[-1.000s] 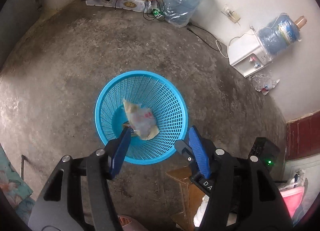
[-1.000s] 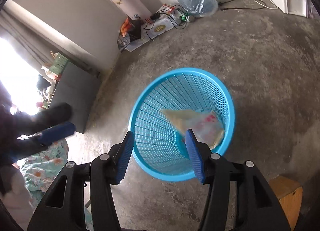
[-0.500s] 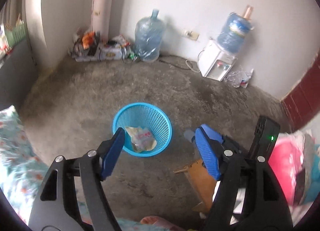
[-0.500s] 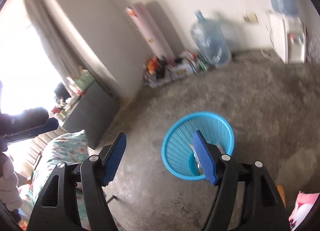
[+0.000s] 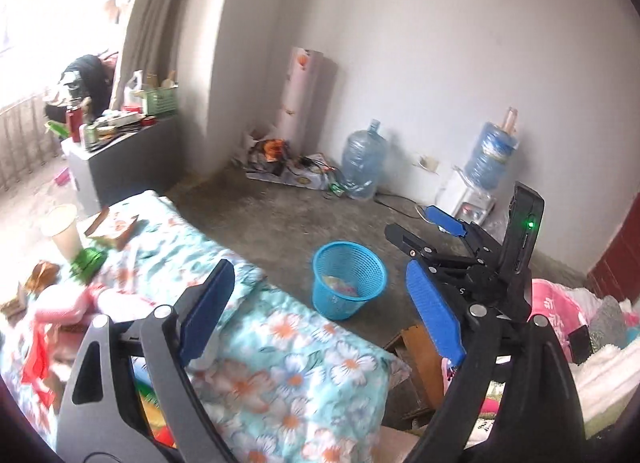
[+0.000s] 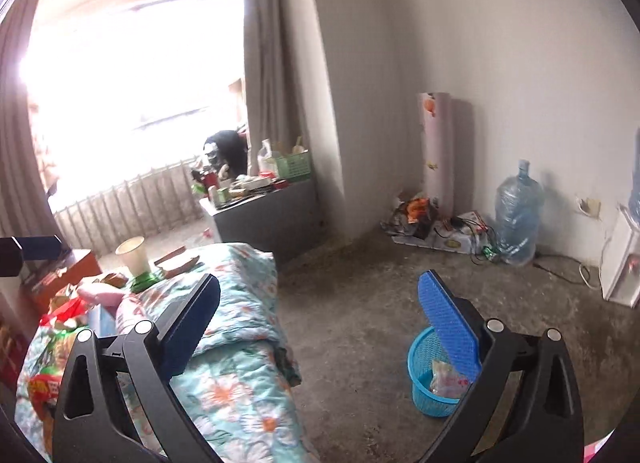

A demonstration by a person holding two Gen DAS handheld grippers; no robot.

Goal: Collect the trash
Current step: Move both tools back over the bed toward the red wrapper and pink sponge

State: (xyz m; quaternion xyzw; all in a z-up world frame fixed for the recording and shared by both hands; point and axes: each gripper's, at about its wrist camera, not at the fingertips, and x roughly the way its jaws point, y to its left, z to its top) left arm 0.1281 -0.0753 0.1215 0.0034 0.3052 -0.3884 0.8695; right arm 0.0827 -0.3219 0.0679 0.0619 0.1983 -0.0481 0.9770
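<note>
So far: one wrapper (image 5: 340, 285) is lying inside the blue basket (image 5: 349, 263).
Left: a paper cup (image 5: 64, 231) and packets (image 5: 114, 226) are sitting on the bed (image 5: 280, 343) beside the basket.
Claws: left claw (image 5: 320, 323) and right claw (image 6: 320, 327) are both gaping, carrying nothing.

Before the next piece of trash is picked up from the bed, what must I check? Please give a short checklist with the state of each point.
1. Left gripper open and holding nothing: ok.
2. Right gripper open and holding nothing: ok.
3. Blue basket upright on the floor, with room left: ok.
4. Wrapper lies inside the basket: ok.
5. Trash left on the floral blanket, such as the paper cup: ok, in view.
6. Whether the cup is empty: cannot tell.
</note>
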